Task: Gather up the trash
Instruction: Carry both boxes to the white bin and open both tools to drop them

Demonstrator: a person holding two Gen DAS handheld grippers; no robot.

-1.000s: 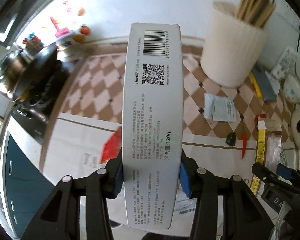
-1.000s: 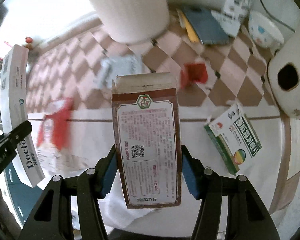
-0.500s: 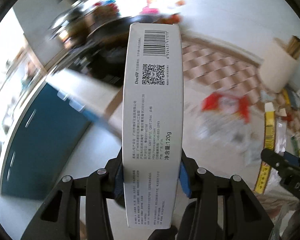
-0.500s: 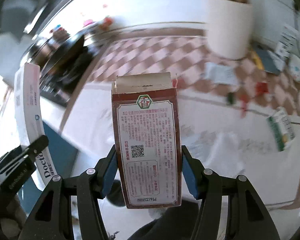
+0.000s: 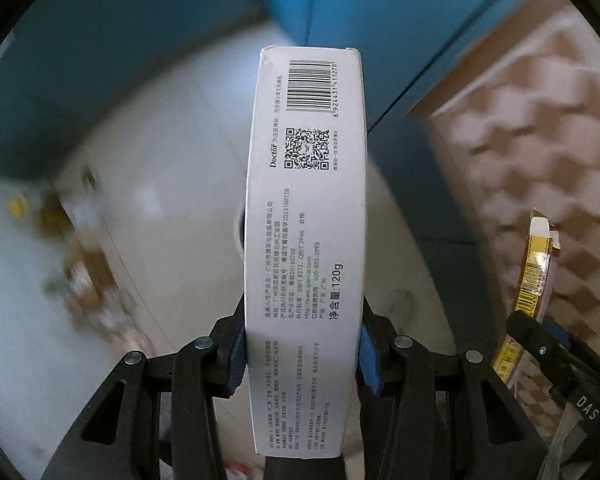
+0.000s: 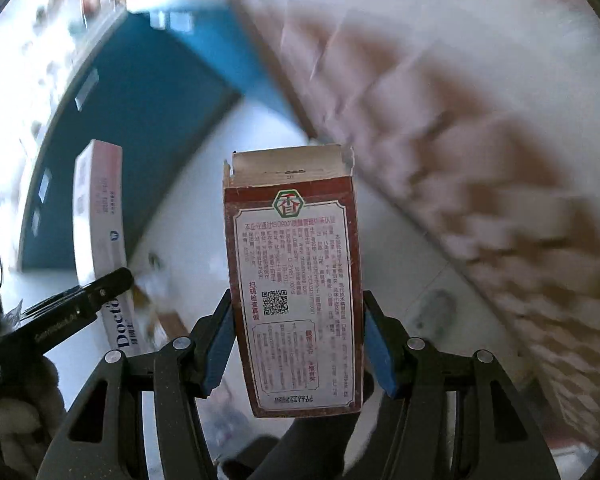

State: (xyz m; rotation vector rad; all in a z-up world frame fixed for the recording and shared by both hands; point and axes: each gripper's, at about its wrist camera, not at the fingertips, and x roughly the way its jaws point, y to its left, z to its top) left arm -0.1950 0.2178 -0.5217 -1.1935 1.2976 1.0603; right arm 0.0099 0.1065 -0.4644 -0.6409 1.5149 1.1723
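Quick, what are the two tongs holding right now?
Left tongs: shut on the white toothpaste box.
Right tongs: shut on the brown box.

Our left black two-finger gripper (image 5: 302,354): blue-padded fingers (image 5: 236,356) clamped on both sides of tall white printed carton (image 5: 306,240), carton pointing far. Our right black two-finger gripper (image 6: 298,344): blue pads (image 6: 376,348) pinching brown-and-white printed box (image 6: 294,280), upright. Left gripper (image 6: 66,312) visible at near left in right wrist view; both side by side.
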